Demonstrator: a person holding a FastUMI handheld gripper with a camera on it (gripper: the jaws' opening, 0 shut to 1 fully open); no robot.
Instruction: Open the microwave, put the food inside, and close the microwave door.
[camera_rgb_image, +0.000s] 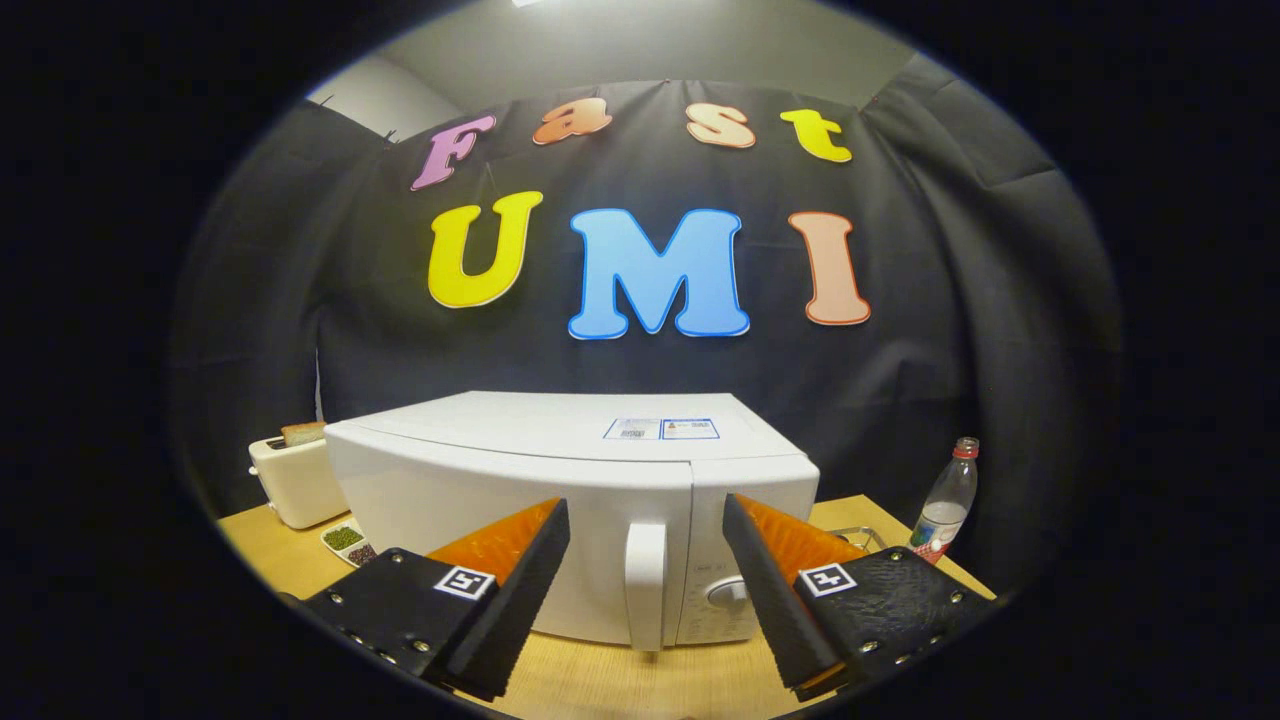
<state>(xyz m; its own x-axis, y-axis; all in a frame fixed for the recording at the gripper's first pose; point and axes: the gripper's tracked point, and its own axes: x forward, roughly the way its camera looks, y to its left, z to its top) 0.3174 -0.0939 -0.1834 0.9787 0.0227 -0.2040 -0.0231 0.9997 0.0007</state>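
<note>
My claw (646, 512) is wide open and holds nothing. The closed microwave (520, 480) sits just ahead, its handle (645, 585) between my fingers.

Your hand-held gripper (646, 530) shows as two wedge-shaped fingers (510, 590), each tapering to a blunt tip, the inner faces matte and foam-like, the outer faces ribbed. Each finger sits on a flat, textured mounting block. Small bright screws dot both blocks along their edges. One square black-and-white fiducial tag is stuck on top of each block, near the finger's base. The fingers stand spread wide apart.
</note>
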